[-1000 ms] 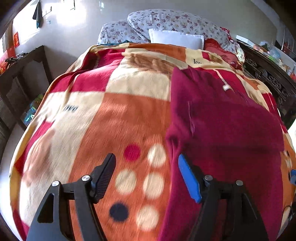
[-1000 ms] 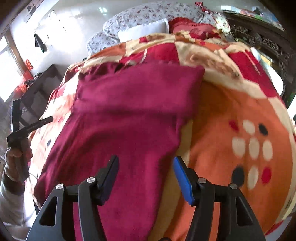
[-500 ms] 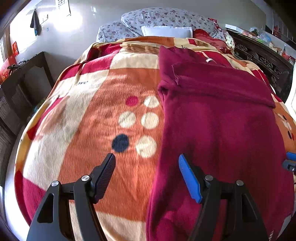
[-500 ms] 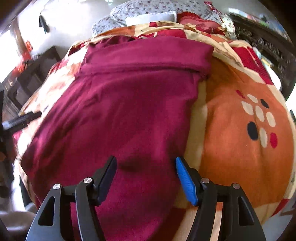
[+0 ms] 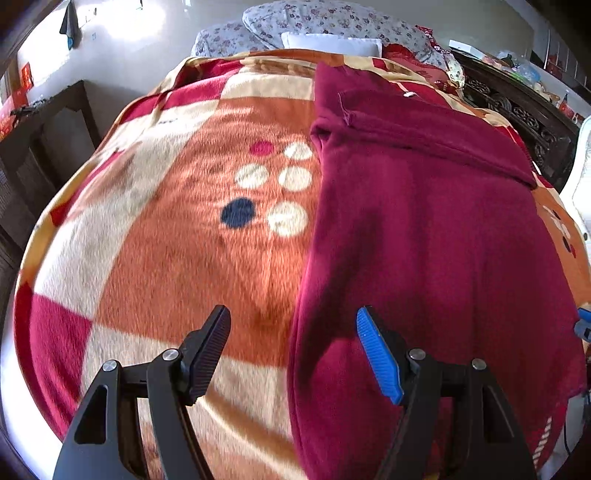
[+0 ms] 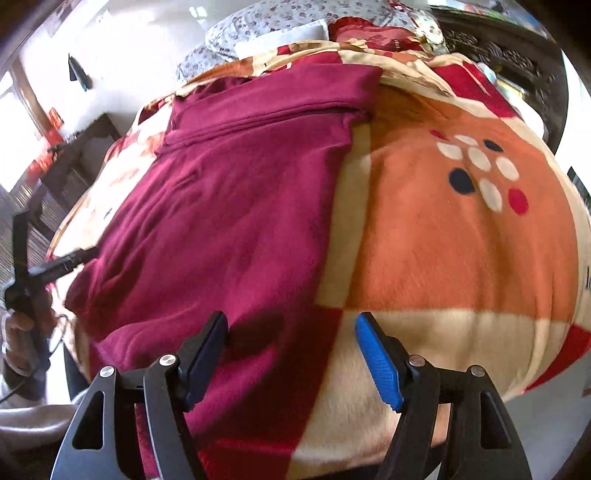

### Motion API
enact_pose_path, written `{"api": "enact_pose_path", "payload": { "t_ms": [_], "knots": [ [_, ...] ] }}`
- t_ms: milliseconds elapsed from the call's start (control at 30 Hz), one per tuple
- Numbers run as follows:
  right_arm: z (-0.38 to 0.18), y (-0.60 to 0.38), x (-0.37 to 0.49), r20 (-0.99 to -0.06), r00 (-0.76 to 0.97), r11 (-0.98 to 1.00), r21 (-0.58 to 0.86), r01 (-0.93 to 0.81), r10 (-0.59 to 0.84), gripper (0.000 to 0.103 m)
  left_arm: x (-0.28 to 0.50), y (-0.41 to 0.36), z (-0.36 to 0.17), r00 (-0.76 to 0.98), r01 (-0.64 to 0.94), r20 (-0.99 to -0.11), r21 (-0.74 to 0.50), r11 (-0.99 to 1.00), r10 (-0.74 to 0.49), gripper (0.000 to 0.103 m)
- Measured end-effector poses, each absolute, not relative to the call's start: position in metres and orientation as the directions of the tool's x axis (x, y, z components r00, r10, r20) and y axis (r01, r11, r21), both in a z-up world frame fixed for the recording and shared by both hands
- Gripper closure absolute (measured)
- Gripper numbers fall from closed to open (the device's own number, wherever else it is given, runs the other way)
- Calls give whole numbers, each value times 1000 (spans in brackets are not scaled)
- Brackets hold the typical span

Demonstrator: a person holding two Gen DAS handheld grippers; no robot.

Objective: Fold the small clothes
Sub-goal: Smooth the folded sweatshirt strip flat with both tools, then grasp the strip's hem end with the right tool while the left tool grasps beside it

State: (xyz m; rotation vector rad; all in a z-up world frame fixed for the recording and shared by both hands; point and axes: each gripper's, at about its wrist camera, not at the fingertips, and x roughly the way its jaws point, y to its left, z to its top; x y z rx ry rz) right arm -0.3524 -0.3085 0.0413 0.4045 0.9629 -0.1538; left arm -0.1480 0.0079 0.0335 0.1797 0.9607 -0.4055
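A dark red garment (image 5: 424,229) lies flat along the bed, its far end folded over into a band. It also shows in the right wrist view (image 6: 236,206). My left gripper (image 5: 293,350) is open and empty above the garment's near left edge. My right gripper (image 6: 291,354) is open and empty above the garment's near right corner. The left gripper also shows at the left rim of the right wrist view (image 6: 48,269), and a blue tip of the right gripper (image 5: 583,325) at the right rim of the left wrist view.
The bed carries an orange, red and cream blanket (image 5: 177,236) with dots. Pillows (image 5: 332,29) lie at the head. A dark wooden cabinet (image 5: 40,147) stands left of the bed and carved dark furniture (image 5: 517,110) stands to the right.
Both grippers have drawn back from the folded far end toward the garment's near end. Both stayed open and empty. The garment has not moved.
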Motion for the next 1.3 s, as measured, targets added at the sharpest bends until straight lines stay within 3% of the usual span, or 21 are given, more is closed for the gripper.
{"api": "enact_pose_path", "payload": {
  "t_ms": [367, 467, 567, 633, 833, 1033, 1133, 1200, 1300],
  "knots": [
    [45, -301, -378, -749, 617, 846, 474, 244, 242, 30, -162, 26, 25, 434, 398, -851, -115, 910, -297, 28],
    [36, -287, -373, -759, 588, 854, 476, 208, 280, 44, -161, 29, 25, 423, 387, -849, -145, 910, -316, 25],
    [29, -281, -371, -773, 594, 879, 423, 220, 223, 64, -161, 28, 22, 422, 378, -849, -153, 913, -317, 22],
    [34, -281, -374, -760, 618, 888, 408, 211, 202, 94, -161, 25, 21, 428, 385, -850, -134, 913, -305, 21],
    [56, -281, -393, -741, 655, 920, 347, 183, 149, 95, -164, 26, 25, 400, 393, -855, -165, 905, -330, 20],
    [30, -284, -388, -780, 607, 914, 347, 211, 156, 95, -167, 30, 25, 376, 379, -857, -204, 903, -352, 20],
    [33, -300, -395, -723, 644, 847, 485, 217, 249, 88, -170, 29, 28, 351, 402, -862, -214, 890, -366, 20],
    [29, -302, -397, -723, 634, 832, 509, 219, 275, 79, -172, 30, 29, 346, 408, -861, -219, 886, -372, 20],
    [23, -298, -399, -719, 626, 824, 527, 210, 300, 77, -174, 32, 26, 348, 411, -865, -205, 888, -361, 20]
  ]
}}
